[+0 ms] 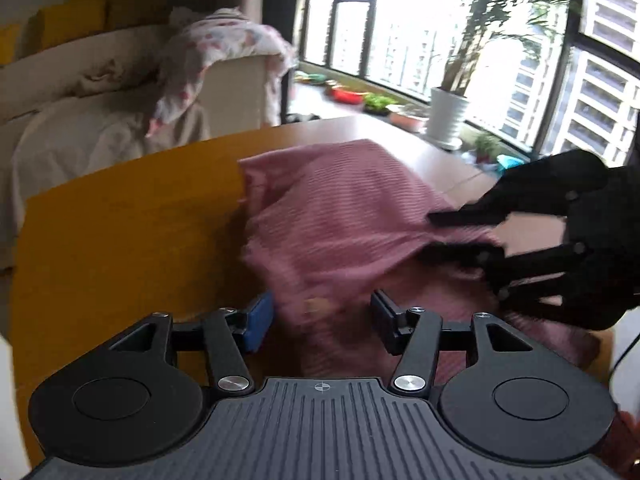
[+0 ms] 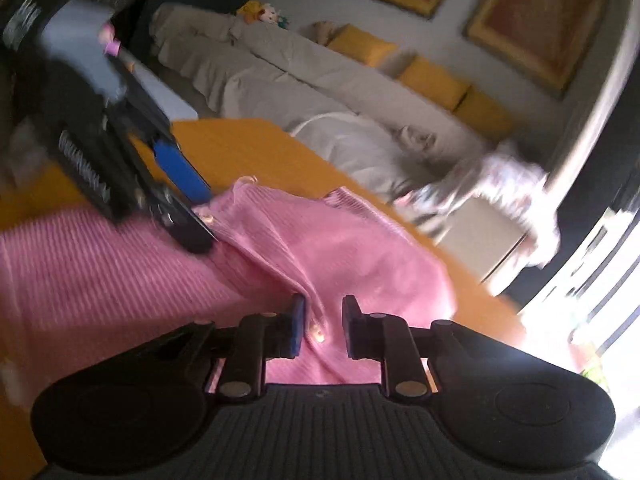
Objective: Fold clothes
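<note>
A pink ribbed garment (image 1: 340, 216) lies partly bunched on the orange-brown table (image 1: 120, 232). In the left wrist view my left gripper (image 1: 322, 316) stands open, and a hanging fold of the garment with a button passes loosely between its pads. My right gripper (image 1: 460, 235) comes in from the right, with its fingers pinching a raised fold whose ribs pull taut toward them. In the right wrist view the right gripper (image 2: 325, 326) has a ridge of pink garment (image 2: 360, 248) with a button between its narrow-set pads. The left gripper (image 2: 196, 204) sits at the garment's far edge.
A covered sofa (image 2: 304, 80) with yellow cushions stands past the table's far side. A floral cloth (image 1: 224, 52) is draped over an armchair. Large windows, a white plant pot (image 1: 446, 114) and small planters lie beyond the table's right end.
</note>
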